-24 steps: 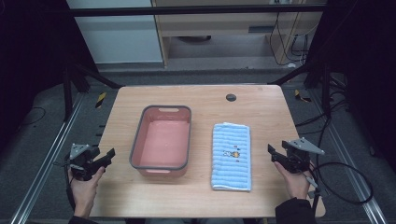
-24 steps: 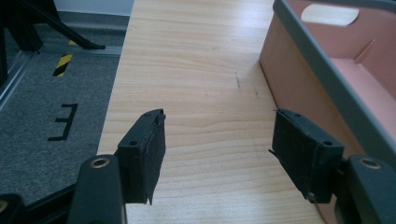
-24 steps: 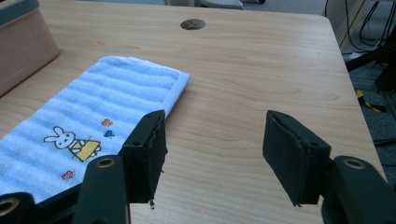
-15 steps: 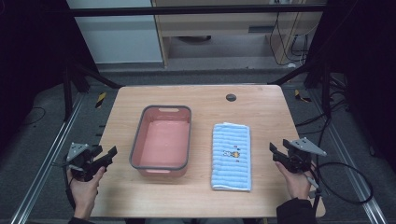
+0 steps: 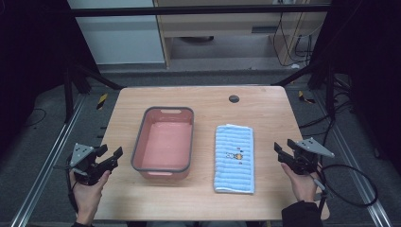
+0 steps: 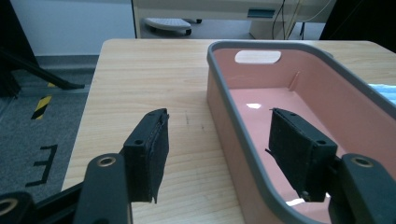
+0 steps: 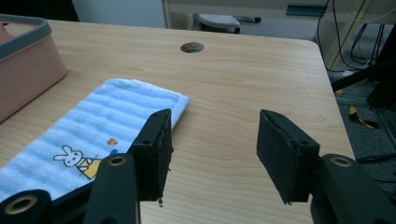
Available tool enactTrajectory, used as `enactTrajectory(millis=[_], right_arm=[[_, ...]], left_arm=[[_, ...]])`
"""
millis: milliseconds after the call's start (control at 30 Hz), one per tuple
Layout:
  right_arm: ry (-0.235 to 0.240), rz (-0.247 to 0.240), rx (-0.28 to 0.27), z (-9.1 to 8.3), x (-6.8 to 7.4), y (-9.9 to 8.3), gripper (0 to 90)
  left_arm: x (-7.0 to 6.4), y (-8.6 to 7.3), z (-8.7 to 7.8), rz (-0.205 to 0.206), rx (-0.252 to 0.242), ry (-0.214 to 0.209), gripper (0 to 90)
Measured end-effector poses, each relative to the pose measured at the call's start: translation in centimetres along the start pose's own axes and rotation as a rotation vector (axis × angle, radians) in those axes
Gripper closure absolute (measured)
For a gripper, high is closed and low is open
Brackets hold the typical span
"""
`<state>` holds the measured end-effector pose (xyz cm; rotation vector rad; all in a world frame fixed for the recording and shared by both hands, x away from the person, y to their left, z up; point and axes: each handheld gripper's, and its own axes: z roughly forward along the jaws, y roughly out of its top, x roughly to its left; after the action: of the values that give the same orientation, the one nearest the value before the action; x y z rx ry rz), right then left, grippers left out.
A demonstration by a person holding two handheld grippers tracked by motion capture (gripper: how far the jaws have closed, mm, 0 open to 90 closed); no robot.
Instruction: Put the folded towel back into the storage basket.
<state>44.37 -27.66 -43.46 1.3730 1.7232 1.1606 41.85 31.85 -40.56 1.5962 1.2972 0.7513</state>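
A pink tub with a grey rim (image 5: 165, 143) (image 6: 299, 88) stands empty at the table's middle left. To its right lies a folded blue striped towel with a rabbit print (image 5: 234, 157) (image 7: 88, 140). My left gripper (image 5: 111, 158) (image 6: 224, 156) hangs open at the table's left edge, its jaws straddling the tub's near left wall with nothing held. Over the table's right edge my right gripper (image 5: 280, 152) (image 7: 212, 149) is open and empty, a short way right of the towel.
The wooden table (image 5: 208, 101) has a dark round hole (image 5: 233, 99) (image 7: 192, 47) near its far edge. Metal frame rails and black cables lie on the floor to both sides. Shelving stands beyond the table.
Both grippers have crept slightly inward toward the table. Tub and towel have not moved.
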Motion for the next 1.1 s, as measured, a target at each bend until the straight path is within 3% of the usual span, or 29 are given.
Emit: enactTrajectory(millis=[333, 733, 1100], right_arm=[[0.014, 0.011, -0.022, -0.5, 0.0, 0.8, 40.8], [0.033, -0.001, -0.028, -0.6, 0.4, 1.8, 40.8], [0.04, -0.017, -0.026, -0.4, 0.9, 2.5, 38.5]], left_arm=[[-1.9, 0.5, -0.5, 0.032, -0.019, -0.034, 38.5], [-5.5, 0.6, -0.4, 0.087, -0.018, -0.097, 38.3], [-6.8, 0.8, -0.2, 0.104, -0.028, -0.114, 38.2]])
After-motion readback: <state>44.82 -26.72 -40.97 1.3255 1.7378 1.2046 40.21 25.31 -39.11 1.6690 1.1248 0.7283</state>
